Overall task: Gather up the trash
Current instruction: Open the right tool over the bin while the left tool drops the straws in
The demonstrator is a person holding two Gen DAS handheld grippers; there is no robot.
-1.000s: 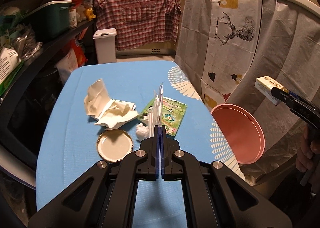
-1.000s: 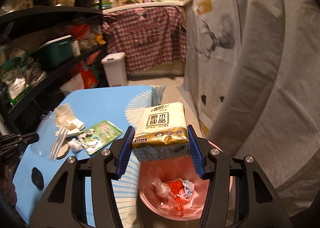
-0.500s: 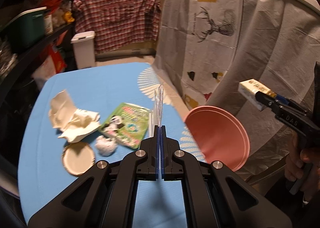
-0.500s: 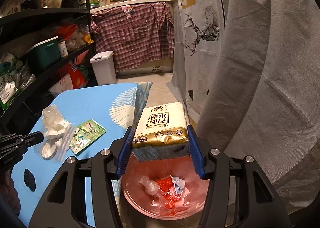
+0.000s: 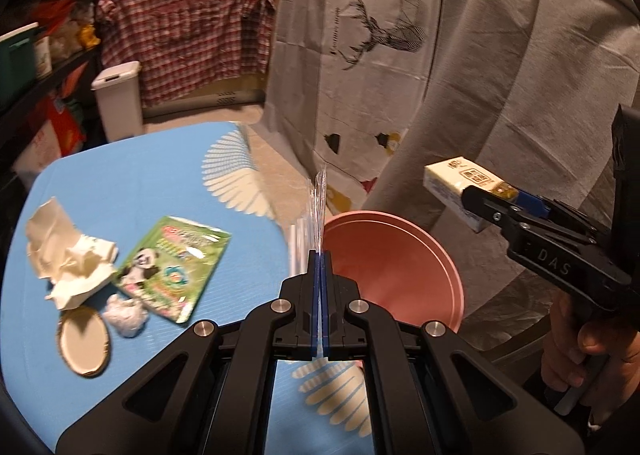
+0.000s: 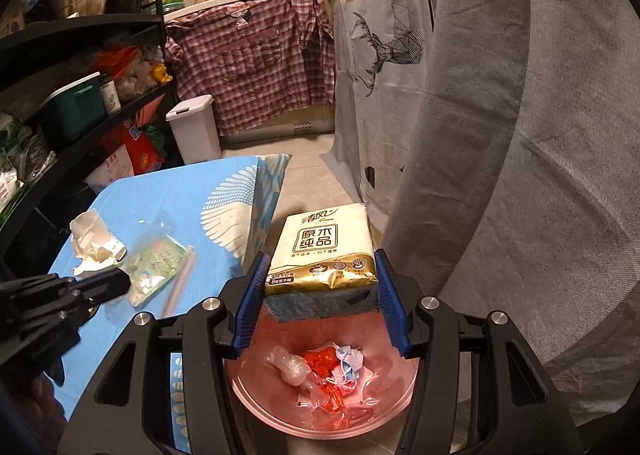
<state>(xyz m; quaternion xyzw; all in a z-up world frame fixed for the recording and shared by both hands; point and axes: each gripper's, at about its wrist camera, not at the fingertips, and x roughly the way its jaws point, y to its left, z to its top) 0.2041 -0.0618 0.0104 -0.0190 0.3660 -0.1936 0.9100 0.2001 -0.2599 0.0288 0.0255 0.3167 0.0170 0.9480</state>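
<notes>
My left gripper (image 5: 320, 259) is shut on a thin clear plastic wrapper (image 5: 318, 203) that stands up edge-on between its pads, just left of the pink bin (image 5: 400, 255). In the right wrist view that wrapper (image 6: 180, 279) hangs blurred off the left gripper (image 6: 124, 281). My right gripper (image 6: 320, 267) is shut on a cream and gold tissue pack (image 6: 320, 247), held above the pink bin (image 6: 328, 331), which holds red and clear scraps. The left wrist view shows this pack (image 5: 452, 179) at the right, and a hand holding the right gripper (image 5: 480, 199).
On the blue table (image 5: 120, 183) lie crumpled white paper (image 5: 68, 251), a green panda packet (image 5: 172, 267), a small white wad (image 5: 124, 313) and a round metal lid (image 5: 84, 339). A white lidded bin (image 5: 118, 103) stands beyond. Shelves line the left; a deer-print curtain (image 5: 360, 35) hangs on the right.
My left gripper has swung right with the clear wrapper, from over the table's litter to the bin's edge. The right gripper with the tissue pack has shifted slightly over the bin.
</notes>
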